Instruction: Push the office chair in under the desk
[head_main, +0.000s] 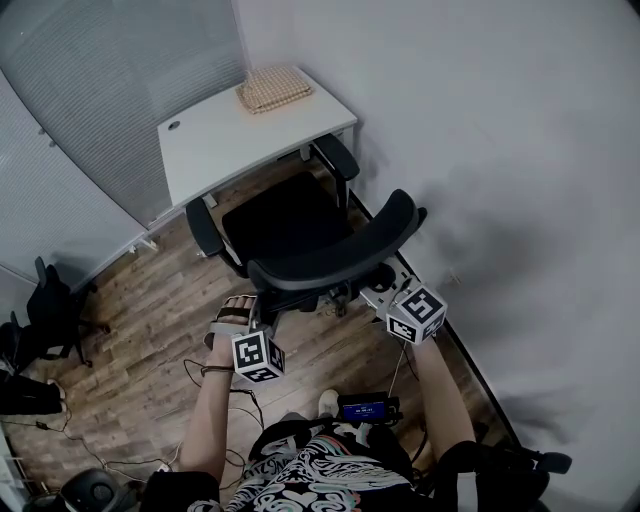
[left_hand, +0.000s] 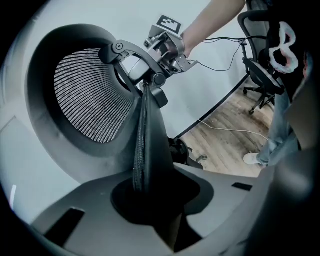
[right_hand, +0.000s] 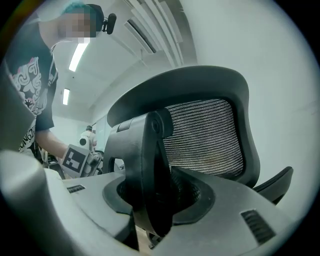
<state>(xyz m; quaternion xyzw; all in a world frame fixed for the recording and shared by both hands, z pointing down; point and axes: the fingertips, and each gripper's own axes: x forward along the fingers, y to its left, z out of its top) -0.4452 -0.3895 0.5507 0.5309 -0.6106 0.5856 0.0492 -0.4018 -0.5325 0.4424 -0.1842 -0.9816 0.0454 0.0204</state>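
Left gripper (head_main: 238, 308) and right gripper (head_main: 378, 292) each clamp the chair (head_main: 275, 215) by its backrest (head_main: 335, 250), mid-frame, for an even shove toward the desk (head_main: 215, 150), upper left.

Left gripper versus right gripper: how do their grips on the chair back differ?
The left gripper clamps the backrest's thin mesh-seamed left edge; the right gripper clamps its thicker plastic right edge. The left gripper sits nearer the person. Both are shut on the same backrest.

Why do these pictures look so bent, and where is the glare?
Head view: wide lens curves the desk, even light. Left gripper view: round frame, black corners, bulging chair back. Right gripper view: ceiling lights glare white.
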